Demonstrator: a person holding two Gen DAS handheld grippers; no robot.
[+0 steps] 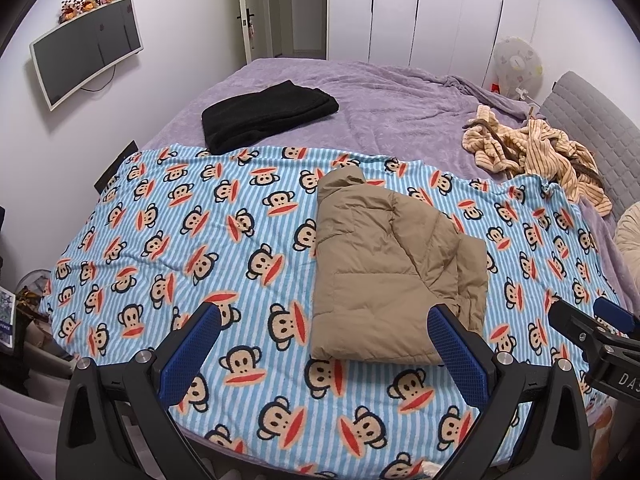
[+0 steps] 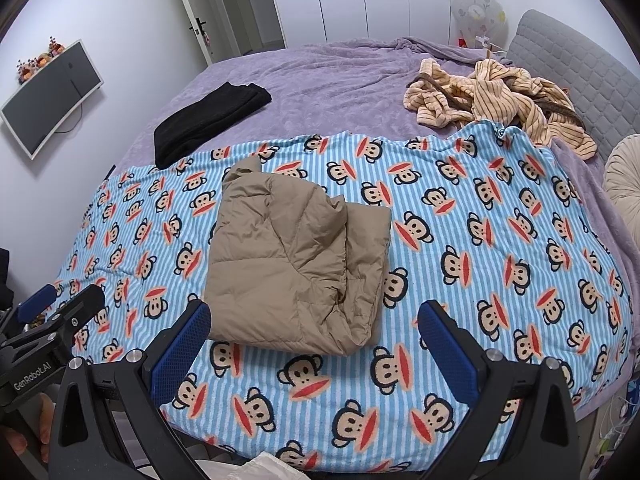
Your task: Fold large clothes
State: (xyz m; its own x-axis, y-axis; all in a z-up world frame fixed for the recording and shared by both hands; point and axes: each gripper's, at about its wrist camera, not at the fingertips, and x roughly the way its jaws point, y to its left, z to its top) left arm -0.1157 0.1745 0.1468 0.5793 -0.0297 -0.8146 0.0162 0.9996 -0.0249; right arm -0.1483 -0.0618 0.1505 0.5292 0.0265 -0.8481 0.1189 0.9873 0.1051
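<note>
Two grippers, left gripper [image 1: 324, 328] and right gripper [image 2: 314, 326], are hovering with jaws apart, holding nothing, above a folded tan puffer jacket [image 1: 388, 268] lying near the monkey-print blanket's [image 1: 160, 240] front edge.

A home bedroom: bed [image 1: 360, 92], wardrobe [image 1: 420, 8], wall-mounted TV [image 1: 84, 48].

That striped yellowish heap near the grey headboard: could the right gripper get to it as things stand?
Probably yes. The right gripper is open and holds nothing, and the striped garment lies uncovered on the far side. Only flat monkey-print blanket lies between; the folded tan jacket sits off to the left.
</note>
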